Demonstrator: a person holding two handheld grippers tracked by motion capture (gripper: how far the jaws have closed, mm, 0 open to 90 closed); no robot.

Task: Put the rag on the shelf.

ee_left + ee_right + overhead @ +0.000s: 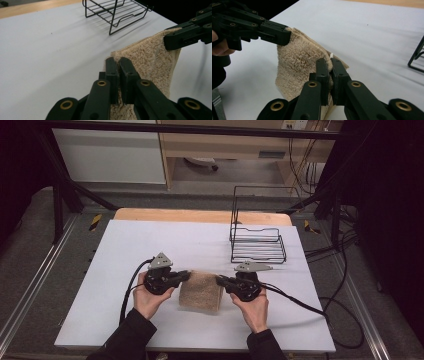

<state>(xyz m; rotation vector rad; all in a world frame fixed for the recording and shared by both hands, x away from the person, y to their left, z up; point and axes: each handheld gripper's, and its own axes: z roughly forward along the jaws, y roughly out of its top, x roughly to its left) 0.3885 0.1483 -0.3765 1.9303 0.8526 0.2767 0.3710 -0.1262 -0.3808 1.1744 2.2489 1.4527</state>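
A folded beige towel (201, 291) hangs between the two grippers above the near middle of the white table (150, 250). My left gripper (187, 275) is shut on its upper left corner, and my right gripper (219, 280) is shut on its upper right corner. In the left gripper view the towel (150, 60) is pinched between the closed jaws of the left gripper (119, 61), with the other gripper clamping the far corner at right. In the right gripper view the towel (299, 60) drapes down from the right gripper (330, 62), its lower edge resting on the table.
A black wire rack (257, 242) stands on the table at the back right, close beyond my right gripper. A wooden strip (200, 215) runs along the table's far edge. Cables (310, 307) trail from both grippers over the near table.
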